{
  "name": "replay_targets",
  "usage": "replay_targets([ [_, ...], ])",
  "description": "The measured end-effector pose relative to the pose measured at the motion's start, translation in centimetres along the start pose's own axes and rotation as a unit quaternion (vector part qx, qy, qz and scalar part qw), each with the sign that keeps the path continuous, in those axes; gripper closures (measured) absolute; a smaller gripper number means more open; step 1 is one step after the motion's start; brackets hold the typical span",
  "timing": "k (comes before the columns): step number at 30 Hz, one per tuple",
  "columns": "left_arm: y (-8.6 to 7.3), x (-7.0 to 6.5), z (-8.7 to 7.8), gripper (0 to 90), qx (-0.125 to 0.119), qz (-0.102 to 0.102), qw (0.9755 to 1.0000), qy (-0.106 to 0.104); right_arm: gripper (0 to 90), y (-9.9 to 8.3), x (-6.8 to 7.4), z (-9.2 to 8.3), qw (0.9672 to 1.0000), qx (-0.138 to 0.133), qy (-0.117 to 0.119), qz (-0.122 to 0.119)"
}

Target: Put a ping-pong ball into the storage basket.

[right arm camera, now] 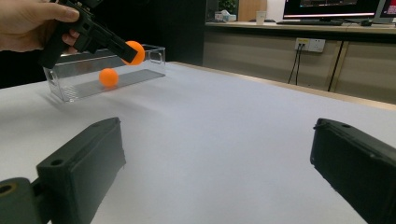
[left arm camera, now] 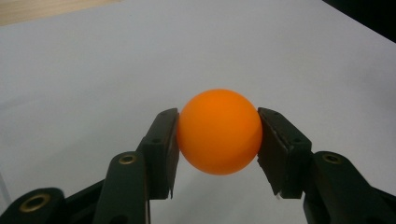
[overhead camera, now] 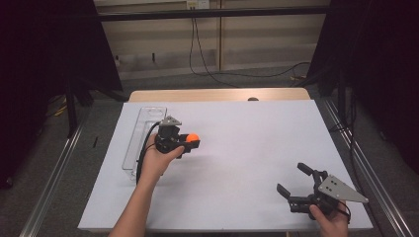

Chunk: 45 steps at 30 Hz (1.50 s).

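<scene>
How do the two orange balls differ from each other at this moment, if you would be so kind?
The held ball is clamped between the left gripper jaws, above the white table; the second ball lies loose inside the clear tray. The held ball is outside the tray. Both are plain orange and look alike in size.

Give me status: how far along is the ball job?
Done: one orange ball lies in the clear box. In hand: the left hand-held gripper clamps a second ball above the white table, beside the box. Left: drop it in. The right hand-held gripper is open, idle.
</scene>
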<state>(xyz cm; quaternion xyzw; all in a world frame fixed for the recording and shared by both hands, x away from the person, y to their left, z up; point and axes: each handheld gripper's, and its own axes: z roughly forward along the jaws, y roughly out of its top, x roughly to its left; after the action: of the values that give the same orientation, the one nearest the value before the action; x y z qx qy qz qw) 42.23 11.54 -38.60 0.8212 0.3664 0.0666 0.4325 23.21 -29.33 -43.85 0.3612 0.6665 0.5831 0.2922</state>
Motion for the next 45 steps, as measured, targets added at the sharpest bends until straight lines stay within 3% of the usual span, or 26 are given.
replay_targets([
  [45,-0.2,2.0,-2.3,50.9,0.001,-0.015,0.9996,0.024,2.3,0.1,0.0,0.0,1.0,-0.002,0.001,-0.001],
])
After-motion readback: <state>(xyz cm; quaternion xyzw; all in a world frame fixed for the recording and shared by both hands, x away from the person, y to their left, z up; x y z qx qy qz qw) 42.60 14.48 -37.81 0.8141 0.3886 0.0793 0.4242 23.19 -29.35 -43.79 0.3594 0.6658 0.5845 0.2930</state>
